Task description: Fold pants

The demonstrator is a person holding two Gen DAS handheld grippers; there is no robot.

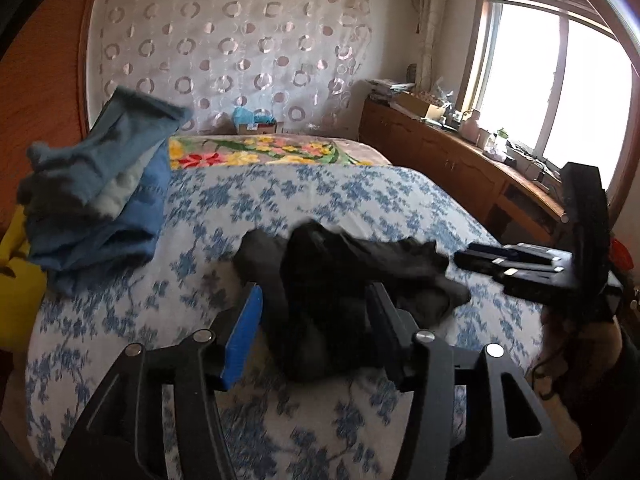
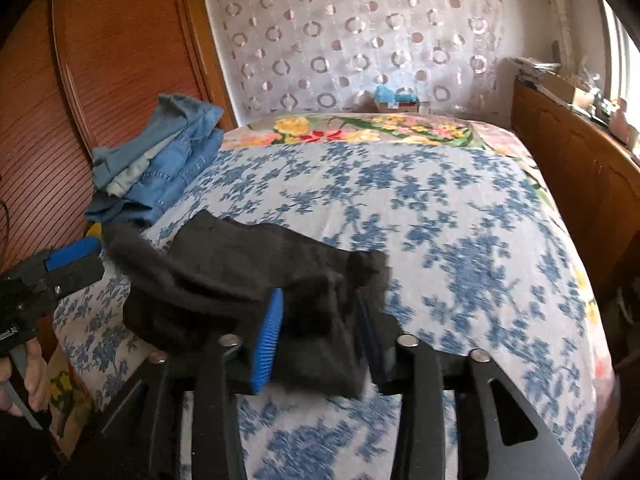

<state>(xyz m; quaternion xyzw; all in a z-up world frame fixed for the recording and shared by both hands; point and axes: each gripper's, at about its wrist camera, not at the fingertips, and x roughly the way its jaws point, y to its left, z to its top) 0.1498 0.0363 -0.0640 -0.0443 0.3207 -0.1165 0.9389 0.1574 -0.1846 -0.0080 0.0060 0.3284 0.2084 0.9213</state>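
Nearest the left wrist camera, the left gripper (image 1: 314, 320) has its two fingers set apart on either side of a bunched fold of the black pants (image 1: 332, 280); the blue pad (image 1: 242, 338) on one finger stands clear of the cloth with a strip of bedspread showing between them, so whether this claw is actually clenched on the fabric cannot be told from here. In the right wrist view the right gripper (image 2: 320, 332) is grasping the pants (image 2: 240, 280): dark cloth fills the gap between its blue ribbed pad (image 2: 267, 344) and the opposite finger, and a flap hangs down just below the pads. The pants form a crumpled dark heap at the near end of the bed, resting on the blue-flowered bedspread (image 2: 440, 240), and stretch from the right gripper toward the left gripper (image 2: 60, 264), which shows at the left edge of that view beside the garment's far end. Farther along the left side of the bed sits a stack of folded jeans (image 2: 160, 168), in blue and grey-blue denim. Beyond the bedspread lies a blanket with yellow and red flowers (image 1: 260, 151), then a sheer curtain with a ring pattern (image 1: 240, 48). Along the right wall runs a wooden cabinet (image 1: 440, 152) with clutter on top, under a bright window (image 1: 552, 80).
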